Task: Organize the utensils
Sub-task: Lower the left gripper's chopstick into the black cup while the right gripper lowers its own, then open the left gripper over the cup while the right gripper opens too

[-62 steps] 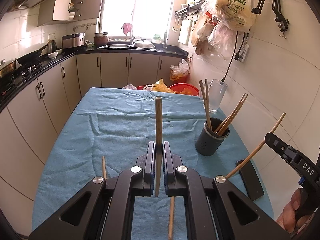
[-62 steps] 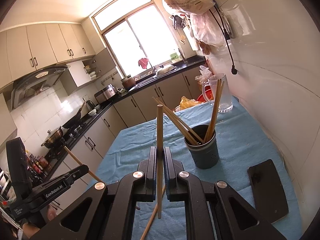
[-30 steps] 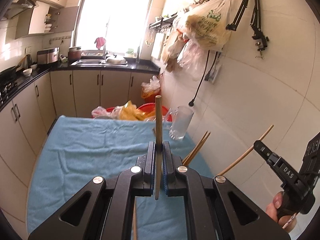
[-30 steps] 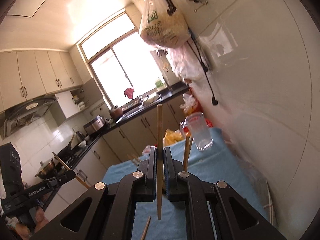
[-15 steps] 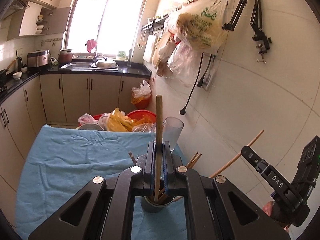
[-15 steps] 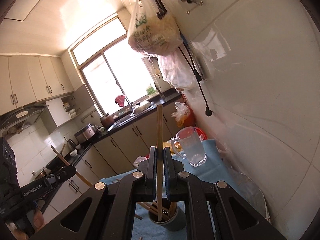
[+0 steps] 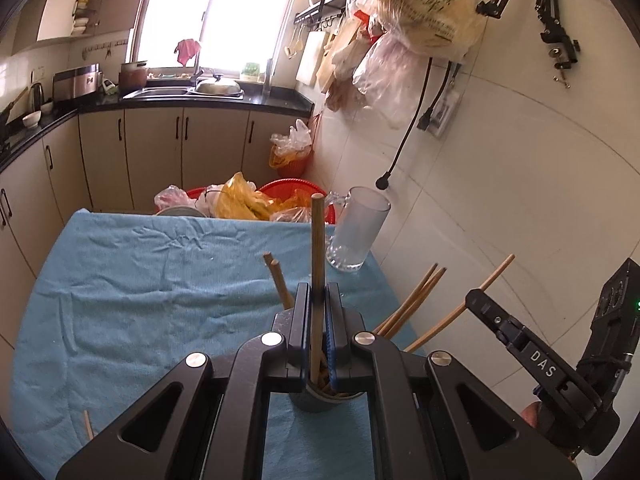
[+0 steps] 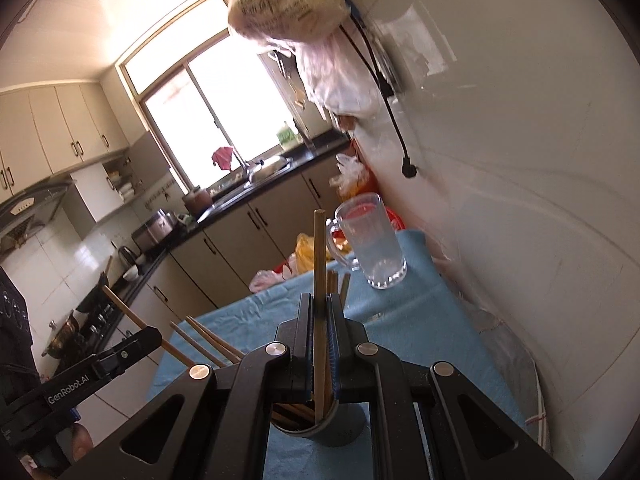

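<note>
My left gripper (image 7: 317,300) is shut on a wooden chopstick (image 7: 317,240) held upright, its lower end inside the dark grey utensil cup (image 7: 316,400) right below the jaws. My right gripper (image 8: 319,312) is shut on another chopstick (image 8: 319,256), its lower end also inside the same cup (image 8: 340,428). Several chopsticks (image 7: 416,300) lean in the cup. Each gripper shows in the other's view, the right one (image 7: 474,300) at the right, the left one (image 8: 154,336) at the left, each with its chopstick.
The table has a blue cloth (image 7: 140,280). A clear glass mug (image 7: 356,232) stands at the far right by the white tiled wall (image 7: 520,200). A loose chopstick (image 7: 87,424) lies at the near left. Bags and red basins (image 7: 248,200) sit beyond the table.
Both grippers have come over the cup and lowered. The chopstick ends, held above the table before, now reach into the cup.
</note>
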### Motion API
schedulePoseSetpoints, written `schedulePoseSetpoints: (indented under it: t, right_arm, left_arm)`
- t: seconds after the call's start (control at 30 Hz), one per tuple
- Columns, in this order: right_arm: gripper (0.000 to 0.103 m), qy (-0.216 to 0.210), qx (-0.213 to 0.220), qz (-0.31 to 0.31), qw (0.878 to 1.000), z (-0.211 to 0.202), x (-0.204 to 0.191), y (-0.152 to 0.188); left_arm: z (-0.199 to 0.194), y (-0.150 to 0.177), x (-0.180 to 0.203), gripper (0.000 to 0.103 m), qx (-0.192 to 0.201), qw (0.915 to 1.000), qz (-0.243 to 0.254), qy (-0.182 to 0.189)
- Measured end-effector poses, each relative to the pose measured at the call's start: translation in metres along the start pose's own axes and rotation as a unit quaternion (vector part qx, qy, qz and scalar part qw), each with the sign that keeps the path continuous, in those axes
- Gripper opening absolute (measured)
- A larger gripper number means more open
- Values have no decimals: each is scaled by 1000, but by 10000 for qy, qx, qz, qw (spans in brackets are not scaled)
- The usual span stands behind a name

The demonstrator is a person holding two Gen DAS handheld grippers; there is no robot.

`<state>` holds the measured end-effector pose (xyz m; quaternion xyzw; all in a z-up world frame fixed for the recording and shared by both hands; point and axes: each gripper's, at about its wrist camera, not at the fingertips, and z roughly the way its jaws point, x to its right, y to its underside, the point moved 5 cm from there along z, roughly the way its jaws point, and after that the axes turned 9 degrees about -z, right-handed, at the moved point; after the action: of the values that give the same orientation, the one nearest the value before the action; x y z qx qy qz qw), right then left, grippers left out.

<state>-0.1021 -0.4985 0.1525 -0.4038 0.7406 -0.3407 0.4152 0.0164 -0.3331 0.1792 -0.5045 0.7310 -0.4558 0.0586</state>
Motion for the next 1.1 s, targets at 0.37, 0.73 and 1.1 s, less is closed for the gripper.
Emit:
schedulePoseSetpoints:
  t: [0.37,0.73,1.1]
  right_arm:
    - [25,-112,-279,179,9994,16,4,11]
    - [88,729,395,-28,9966,-40,2,15]
    - [92,868,-254,-495,9947,-37,-30,93]
  left_arm:
    - [0,4,-13,9,-43,9999,-86,101]
    - [-64,15,-31,69,724,9971,-161,-142]
    - [-90,87,-122,69,502,9927,-509,-972]
